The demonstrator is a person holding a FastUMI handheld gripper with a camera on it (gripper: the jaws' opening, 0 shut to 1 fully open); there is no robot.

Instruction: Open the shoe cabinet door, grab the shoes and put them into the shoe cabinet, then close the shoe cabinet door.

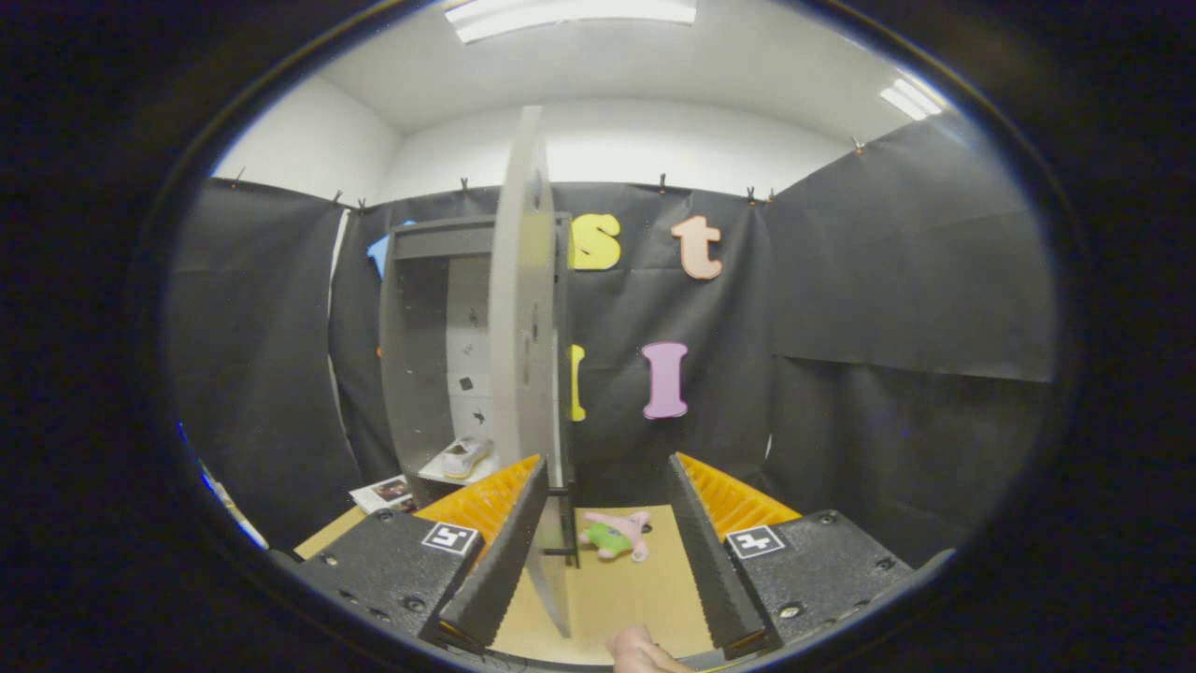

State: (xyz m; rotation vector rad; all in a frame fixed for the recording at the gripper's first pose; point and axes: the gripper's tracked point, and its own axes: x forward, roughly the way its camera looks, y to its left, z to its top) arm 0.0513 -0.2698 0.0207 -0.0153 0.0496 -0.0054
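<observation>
The gripper [607, 551] stands open astride the cabinet door [525, 327]; we push its edge squarely toward the shoe cabinet [411, 355], clear of the shoe [465, 455]

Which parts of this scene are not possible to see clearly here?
- Grey shoe cabinet: its open grey door, seen edge-on, hides the right part of the inside.
- White shoe on the bottom shelf: details too small.
- Gripper: jaws open around the door's edge; contact unclear.
</observation>
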